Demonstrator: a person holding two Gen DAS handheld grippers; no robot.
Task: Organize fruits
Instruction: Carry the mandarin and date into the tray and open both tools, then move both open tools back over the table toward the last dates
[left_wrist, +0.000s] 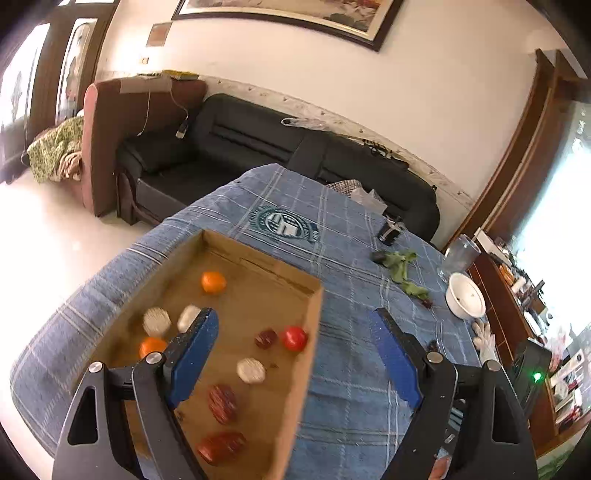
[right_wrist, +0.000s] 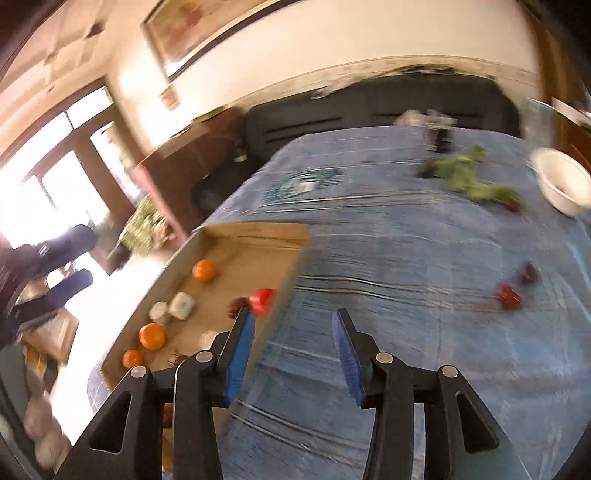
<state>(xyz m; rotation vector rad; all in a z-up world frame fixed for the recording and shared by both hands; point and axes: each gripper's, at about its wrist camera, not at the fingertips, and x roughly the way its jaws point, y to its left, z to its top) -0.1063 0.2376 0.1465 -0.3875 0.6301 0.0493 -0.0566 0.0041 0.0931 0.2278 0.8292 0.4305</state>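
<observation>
A shallow cardboard box (left_wrist: 310, 325) lies on the blue plaid cloth (left_wrist: 351, 369). It holds oranges (left_wrist: 213, 282), white round pieces (left_wrist: 157, 321), a red tomato (left_wrist: 295, 338) and dark red fruits (left_wrist: 222, 403). My left gripper (left_wrist: 295, 321) is open and empty, straddling the box's right wall above it. My right gripper (right_wrist: 293, 325) is open and empty, over the cloth beside the box (right_wrist: 291, 266). A red fruit (right_wrist: 509, 295) and a dark one (right_wrist: 530, 273) lie on the cloth to the right. The right wrist view is blurred.
A white bowl (left_wrist: 465, 295) and a clear glass (left_wrist: 460, 256) stand at the table's right edge. Green leaves (left_wrist: 404, 271) and a dark small object (left_wrist: 389, 230) lie farther back. A black sofa (left_wrist: 258, 147) stands behind the table.
</observation>
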